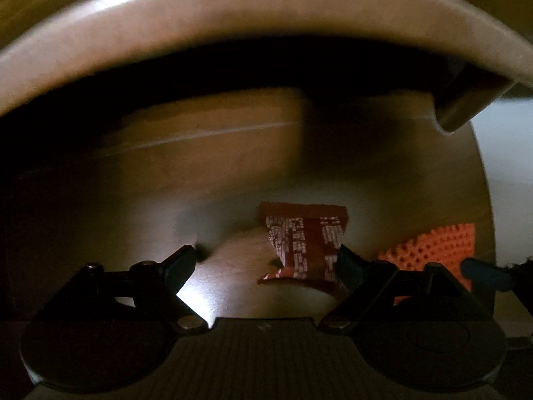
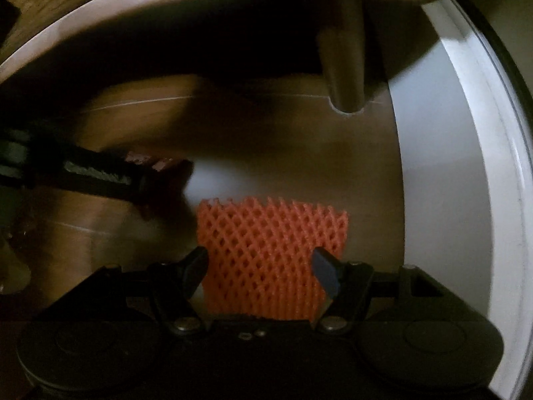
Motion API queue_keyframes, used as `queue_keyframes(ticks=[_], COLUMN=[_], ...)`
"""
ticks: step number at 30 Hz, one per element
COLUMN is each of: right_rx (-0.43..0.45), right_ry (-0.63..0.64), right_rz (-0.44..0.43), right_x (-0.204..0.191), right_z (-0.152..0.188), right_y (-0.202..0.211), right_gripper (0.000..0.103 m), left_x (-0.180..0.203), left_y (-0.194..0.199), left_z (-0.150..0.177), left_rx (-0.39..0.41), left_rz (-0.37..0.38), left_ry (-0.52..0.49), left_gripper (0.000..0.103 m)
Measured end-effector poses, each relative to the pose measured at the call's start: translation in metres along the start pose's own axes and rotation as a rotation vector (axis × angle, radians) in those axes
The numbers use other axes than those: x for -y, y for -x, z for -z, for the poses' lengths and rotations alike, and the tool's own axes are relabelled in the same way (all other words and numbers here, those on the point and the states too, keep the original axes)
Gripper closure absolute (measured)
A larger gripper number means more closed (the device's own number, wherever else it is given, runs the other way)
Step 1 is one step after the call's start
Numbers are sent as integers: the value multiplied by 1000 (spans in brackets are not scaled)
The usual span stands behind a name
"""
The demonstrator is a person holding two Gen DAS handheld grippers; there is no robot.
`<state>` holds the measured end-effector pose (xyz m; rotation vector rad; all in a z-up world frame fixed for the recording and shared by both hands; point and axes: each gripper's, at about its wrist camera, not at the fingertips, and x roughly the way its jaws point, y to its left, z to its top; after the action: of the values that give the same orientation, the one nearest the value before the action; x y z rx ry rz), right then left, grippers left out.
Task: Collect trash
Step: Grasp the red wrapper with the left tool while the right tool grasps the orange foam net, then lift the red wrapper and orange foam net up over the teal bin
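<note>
So two bits of trash here, both lying on the wooden floor (image 1: 213,173) under a piece of furniture. The red wrapper (image 1: 304,245) with white print is crumpled on the floor, right of centre in the left wrist view, and just to its right is the orange foam net (image 2: 271,260).

The left gripper (image 1: 266,260) has its jaws spread wide. The wrapper sits between them, up against the right-hand finger, but the left finger is well apart from it, so nothing is pinched yet. The right gripper (image 2: 261,266) is also spread, with the net between its fingers; both tips look just beside its edges, and I can't tell if they actually touch.

Beyond them, a rounded wooden furniture edge (image 2: 200,6) arches overhead, a furniture leg (image 2: 344,76) stands at the far end, and a white wall (image 2: 443,166) runs along the right.

My read: collecting is barely underway. Both pieces are lined up for a grab, neither is lifted, and no bin or bag shows in either view.
</note>
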<state>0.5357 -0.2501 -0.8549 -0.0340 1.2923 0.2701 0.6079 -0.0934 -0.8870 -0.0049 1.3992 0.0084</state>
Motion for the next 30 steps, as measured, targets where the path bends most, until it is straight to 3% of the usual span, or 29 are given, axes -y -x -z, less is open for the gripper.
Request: queue_keyframes(ticks=[4,6,8,9,10,14,17,24,30], right_rx=[-5,-12,-22,-29,-35,-58,-71,-78,-12], right_ry=[40,48,47,55,64,3,-18,-153,-197], right_rz=[24,42,52,65,94,97,79,30,-23], right_x=[-6,-9,-11,-14,-16,-13,-10,-4,-19], right_z=[1,0,1,1,-1,-6,-6,-9,-8], right_y=[0,2,2,2,1,6,12,42,138], right_gripper=[36,37,40,45,58,86,94,95,95], left_x=[5,6,6,5,5,6,5,-3,-9], left_y=[3,6,10,10,12,16,21,64,163], left_z=[3,4,4,3,3,5,7,20,40], left_rx=[8,21,30,33,38,37,34,36,44], left_rz=[-13,-27,-27,-27,-27,-37,-30,-42,-8], left_ry=[-46,-62,-59,-57,-55,-59,-58,-53,1], left_gripper=[16,26,43,47,57,58,58,58,58])
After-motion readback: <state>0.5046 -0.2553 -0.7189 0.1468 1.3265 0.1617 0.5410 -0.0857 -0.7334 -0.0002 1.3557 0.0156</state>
